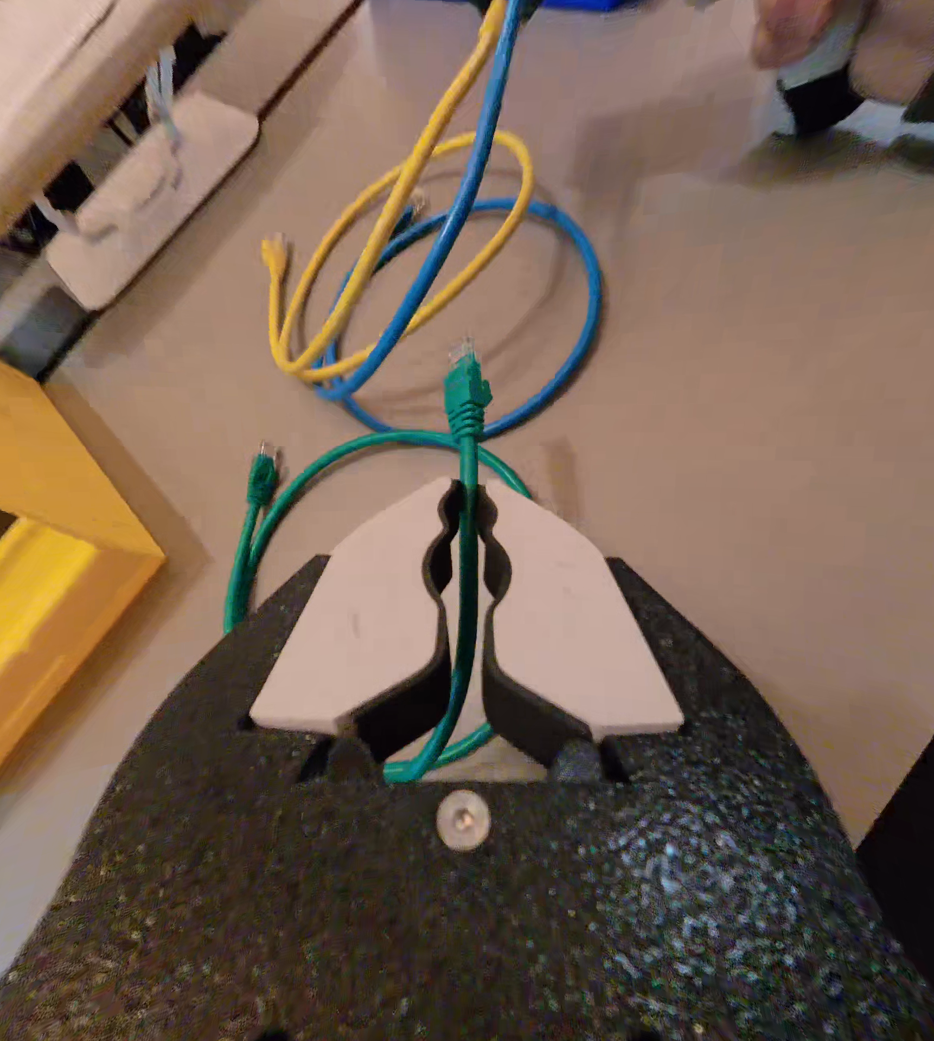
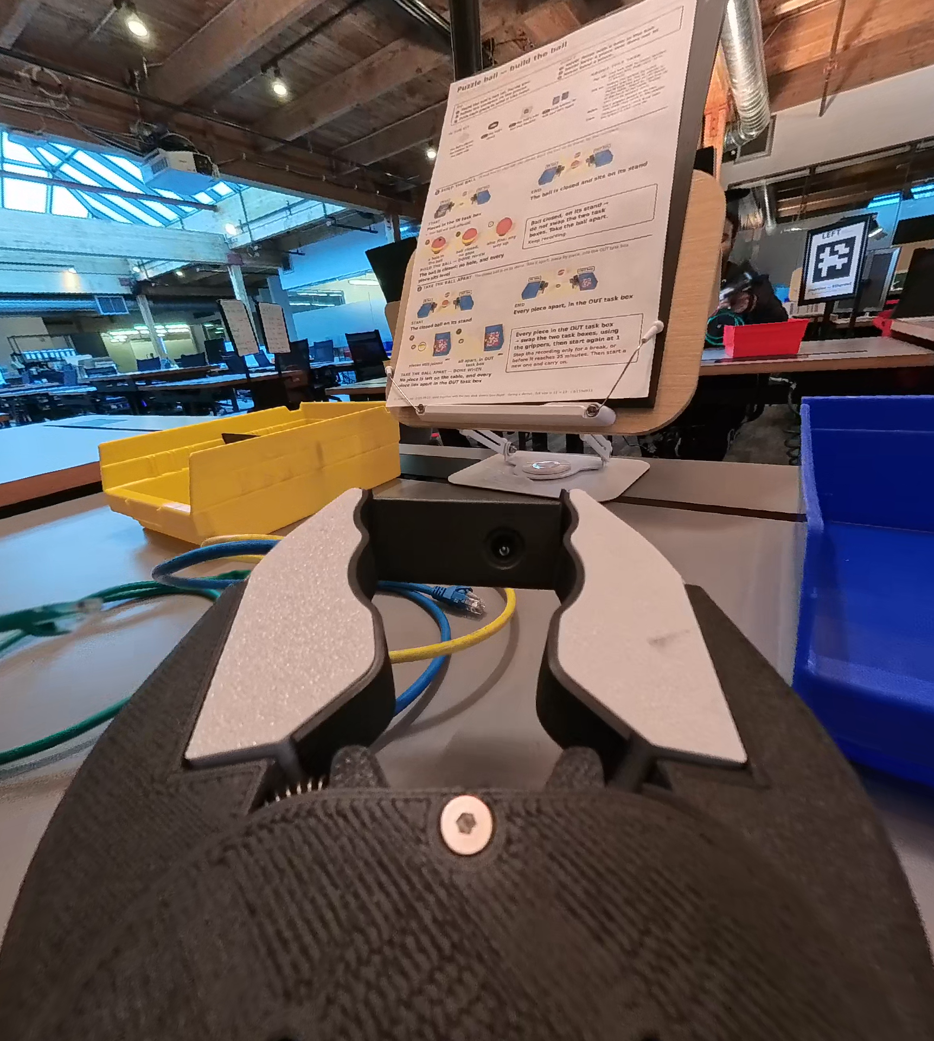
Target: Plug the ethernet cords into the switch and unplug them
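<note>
Your left claw (image 1: 470,495) pinches the green cord (image 1: 467,563) just behind its plug (image 1: 467,383), so the connector sticks out free, ready to aim at a port. Your right claw (image 2: 465,541) grips the black switch (image 2: 465,541) by its ends, bracing it above the surface (image 2: 707,563). Blue cord (image 1: 583,293) and yellow cord (image 1: 341,248) lie looped beyond, waiting their turn.

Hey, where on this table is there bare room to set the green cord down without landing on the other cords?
Bare tabletop lies right of the blue cord loop, out to the table's dark edge. A narrower strip lies between the yellow bin and the green cord held in the left tool. The middle is crowded: the yellow cord and blue cord overlap there.
</note>
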Demonstrator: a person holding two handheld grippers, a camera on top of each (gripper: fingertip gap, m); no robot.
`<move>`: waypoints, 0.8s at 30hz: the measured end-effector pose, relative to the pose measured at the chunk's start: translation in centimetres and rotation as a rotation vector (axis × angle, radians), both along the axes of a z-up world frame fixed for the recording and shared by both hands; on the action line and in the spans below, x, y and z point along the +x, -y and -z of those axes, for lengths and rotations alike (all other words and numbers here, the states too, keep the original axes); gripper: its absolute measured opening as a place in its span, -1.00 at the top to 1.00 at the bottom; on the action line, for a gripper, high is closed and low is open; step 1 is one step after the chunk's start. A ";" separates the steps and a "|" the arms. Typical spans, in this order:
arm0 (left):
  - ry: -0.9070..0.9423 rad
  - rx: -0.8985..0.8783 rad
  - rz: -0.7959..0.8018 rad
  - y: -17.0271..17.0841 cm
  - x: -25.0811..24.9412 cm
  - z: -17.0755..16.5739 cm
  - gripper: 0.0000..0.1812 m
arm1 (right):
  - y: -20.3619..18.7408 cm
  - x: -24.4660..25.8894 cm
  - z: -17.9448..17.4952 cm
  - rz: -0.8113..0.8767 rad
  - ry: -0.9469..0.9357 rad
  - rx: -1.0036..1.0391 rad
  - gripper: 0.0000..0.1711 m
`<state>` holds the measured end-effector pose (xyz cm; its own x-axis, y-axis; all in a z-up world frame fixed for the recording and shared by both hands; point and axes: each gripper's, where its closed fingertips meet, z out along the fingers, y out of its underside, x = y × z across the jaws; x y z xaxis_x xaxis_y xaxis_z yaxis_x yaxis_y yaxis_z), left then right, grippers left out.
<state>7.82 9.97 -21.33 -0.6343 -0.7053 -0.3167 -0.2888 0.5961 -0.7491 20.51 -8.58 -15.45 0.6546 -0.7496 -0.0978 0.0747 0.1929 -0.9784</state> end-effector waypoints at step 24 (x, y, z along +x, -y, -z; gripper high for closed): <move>-0.196 -0.517 0.142 10.1 3.2 -7.5 0.75 | 0.3 -0.5 -0.7 -0.057 0.035 0.072 0.27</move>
<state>11.01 -0.17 -13.82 -0.7460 -0.6412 0.1800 -0.3957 0.2094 -0.8942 20.03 -8.89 -14.79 0.7002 -0.7027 -0.1262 0.0958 0.2676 -0.9587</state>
